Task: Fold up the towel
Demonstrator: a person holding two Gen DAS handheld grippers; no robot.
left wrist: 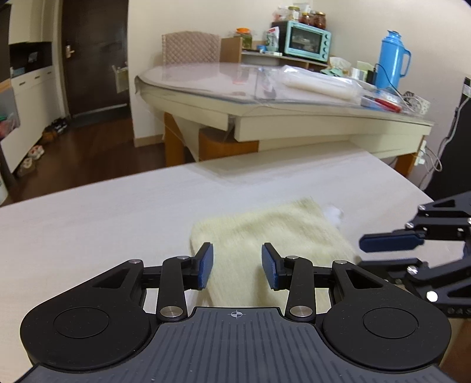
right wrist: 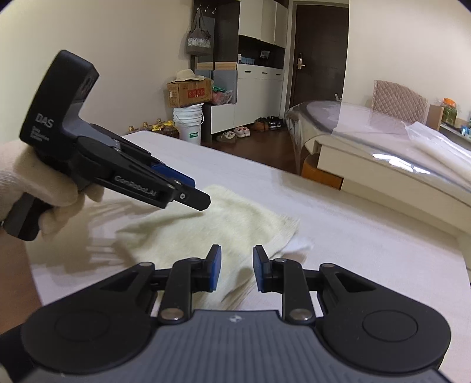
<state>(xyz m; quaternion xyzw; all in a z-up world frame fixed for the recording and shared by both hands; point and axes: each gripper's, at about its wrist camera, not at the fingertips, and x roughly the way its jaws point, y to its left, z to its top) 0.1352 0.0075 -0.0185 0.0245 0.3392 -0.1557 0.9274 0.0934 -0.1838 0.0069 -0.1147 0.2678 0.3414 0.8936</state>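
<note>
Jaws of the left hand-held gripper point(left wrist: 237, 266) stand apart at lower centre of the left wrist view, nothing between them, and the right hand-held gripper point(right wrist: 235, 269) is likewise parted and empty. Just beyond both, the pale yellow towel point(left wrist: 273, 235) lies on the white tabletop point(left wrist: 88, 224) as a compact folded rectangle. Folding looks mostly done; perhaps one last fold or tidy left.

Behind us we've got a cluttered side table point(left wrist: 294, 117) with a teal toaster oven point(left wrist: 307, 41), blue thermos point(left wrist: 393, 60) and jars point(left wrist: 312, 18). Over by the dark door point(right wrist: 319, 53): shoes point(right wrist: 241, 132), white bucket point(right wrist: 190, 123), cardboard box point(right wrist: 188, 93).
</note>
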